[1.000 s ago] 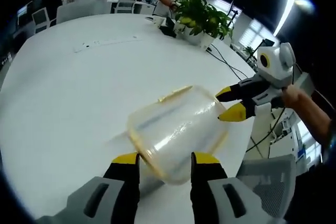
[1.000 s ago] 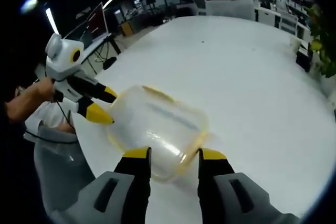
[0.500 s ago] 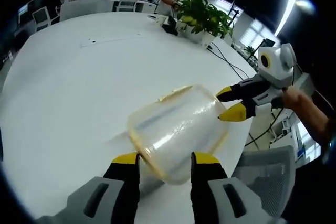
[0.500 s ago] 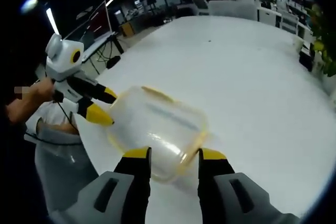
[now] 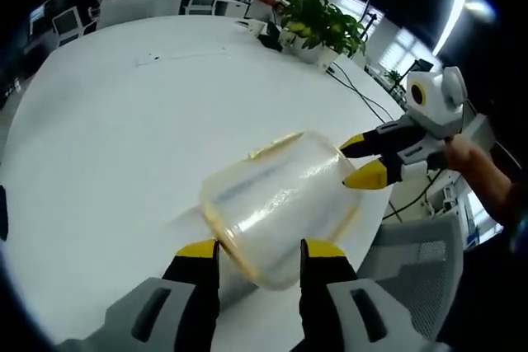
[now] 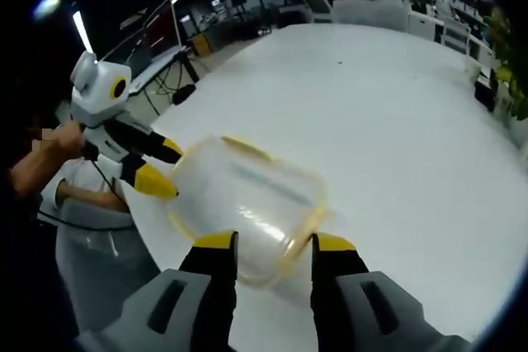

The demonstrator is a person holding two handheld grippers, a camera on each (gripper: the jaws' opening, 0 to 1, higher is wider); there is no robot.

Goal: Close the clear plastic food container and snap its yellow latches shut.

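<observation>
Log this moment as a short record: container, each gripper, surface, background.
container: clear plastic food container with yellow trim, held between both grippers above the table; latch state cannot be told
left gripper: left gripper jaws straddle one end of the container
right gripper: right gripper jaws straddle the opposite end
surface: white table
background: potted plant at the table's far edge; grey chair beside the table
</observation>
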